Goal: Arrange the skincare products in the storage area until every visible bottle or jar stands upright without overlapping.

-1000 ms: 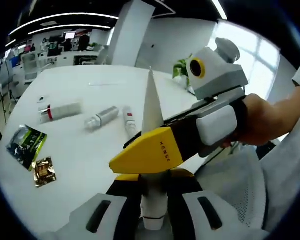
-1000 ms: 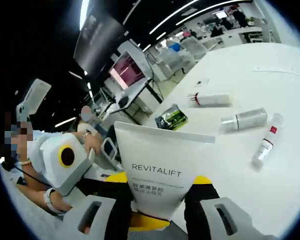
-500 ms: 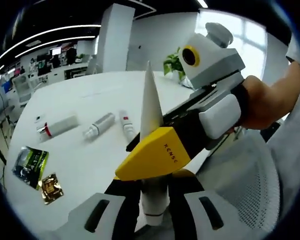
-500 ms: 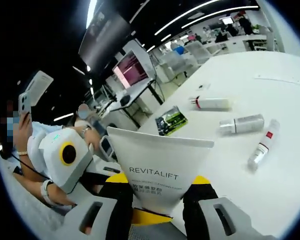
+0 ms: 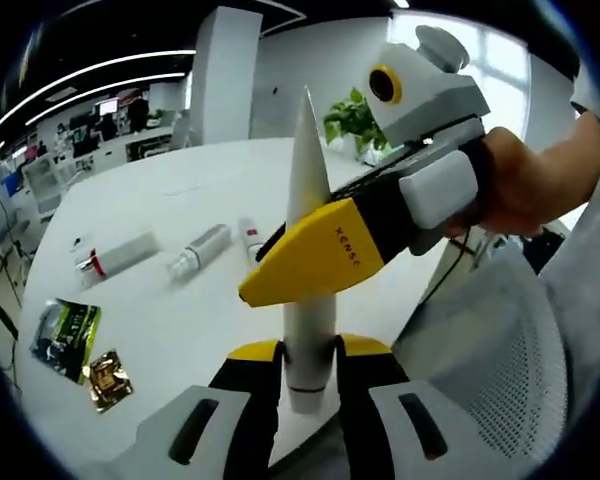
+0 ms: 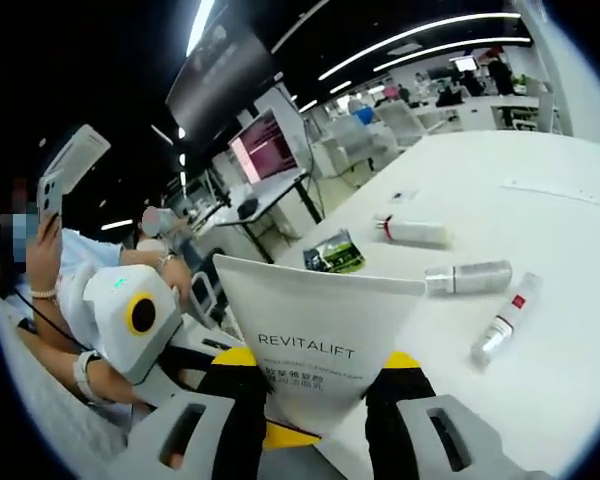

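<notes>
A white REVITALIFT tube [image 6: 315, 330] stands crimped end up between my right gripper's [image 6: 315, 385] jaws, which are shut on it. In the left gripper view the same tube [image 5: 307, 180] shows edge-on. Its cap end sits between my left gripper's [image 5: 305, 375] shut jaws, and the right gripper [image 5: 315, 262] clamps it from the right. Three products lie flat on the white table [image 5: 180, 320]: a red-banded tube [image 5: 120, 255], a grey spray bottle [image 5: 200, 250] and a slim tube [image 5: 250, 238]. They appear again as the red-banded tube [image 6: 412, 231], spray bottle [image 6: 468, 276] and slim tube [image 6: 502, 320].
A green packet [image 5: 65, 335] and a gold packet [image 5: 110, 378] lie near the table's left edge. A mesh chair [image 5: 500, 380] stands at the right and a plant [image 5: 352, 120] behind the table. A person holding a phone [image 6: 70, 170] sits beside a monitor [image 6: 265, 150].
The tube sits a little higher between the left jaws, and the right gripper has risen with it. Both views have shifted. The lying products stay put.
</notes>
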`<state>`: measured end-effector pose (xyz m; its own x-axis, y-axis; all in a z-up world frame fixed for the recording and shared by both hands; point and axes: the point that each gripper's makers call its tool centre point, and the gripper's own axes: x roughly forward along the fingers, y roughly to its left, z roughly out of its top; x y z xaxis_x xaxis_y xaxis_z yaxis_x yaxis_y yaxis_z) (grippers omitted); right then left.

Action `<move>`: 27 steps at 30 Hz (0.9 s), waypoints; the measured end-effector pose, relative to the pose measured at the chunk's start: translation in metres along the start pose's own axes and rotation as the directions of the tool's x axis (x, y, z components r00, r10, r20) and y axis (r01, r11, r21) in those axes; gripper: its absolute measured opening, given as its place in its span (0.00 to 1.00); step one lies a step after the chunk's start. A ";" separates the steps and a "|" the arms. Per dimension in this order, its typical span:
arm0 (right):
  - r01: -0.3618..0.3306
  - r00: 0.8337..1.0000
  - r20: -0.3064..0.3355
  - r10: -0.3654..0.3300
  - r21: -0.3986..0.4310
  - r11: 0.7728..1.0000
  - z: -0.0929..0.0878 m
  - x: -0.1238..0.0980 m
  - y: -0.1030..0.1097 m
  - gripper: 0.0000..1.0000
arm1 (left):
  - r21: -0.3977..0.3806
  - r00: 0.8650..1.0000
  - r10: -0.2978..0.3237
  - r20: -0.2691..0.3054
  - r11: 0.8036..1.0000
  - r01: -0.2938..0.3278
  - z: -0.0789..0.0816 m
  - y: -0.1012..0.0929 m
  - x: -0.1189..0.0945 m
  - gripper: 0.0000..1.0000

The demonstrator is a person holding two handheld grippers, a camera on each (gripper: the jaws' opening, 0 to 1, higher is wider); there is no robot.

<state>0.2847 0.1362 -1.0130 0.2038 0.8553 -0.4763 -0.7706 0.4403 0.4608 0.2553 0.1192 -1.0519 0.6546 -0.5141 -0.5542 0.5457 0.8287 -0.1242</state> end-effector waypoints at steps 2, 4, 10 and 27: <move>0.005 1.000 0.006 -0.005 -0.003 1.000 0.003 -0.002 -0.002 0.33 | 0.008 1.000 0.005 0.001 1.000 -0.005 0.002 0.000 0.000 0.21; 0.011 1.000 0.011 -0.011 -0.010 1.000 0.005 -0.004 -0.005 0.33 | 0.023 1.000 0.010 -0.010 1.000 -0.010 0.001 0.000 0.001 0.21; 0.030 0.999 0.036 -0.030 -0.014 0.999 0.014 -0.008 -0.016 0.33 | 0.077 0.995 0.011 -0.100 0.997 -0.003 -0.016 -0.002 -0.006 0.19; 0.071 0.995 0.066 -0.072 0.019 0.997 0.032 -0.010 -0.041 0.33 | 0.255 0.956 0.201 -0.214 0.956 -0.144 -0.039 0.037 -0.027 0.28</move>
<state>0.3337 0.1182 -1.0028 0.2977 0.8377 -0.4579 -0.7430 0.5044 0.4399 0.2375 0.1722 -1.0742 0.6235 -0.2775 -0.7309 0.5609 0.8101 0.1709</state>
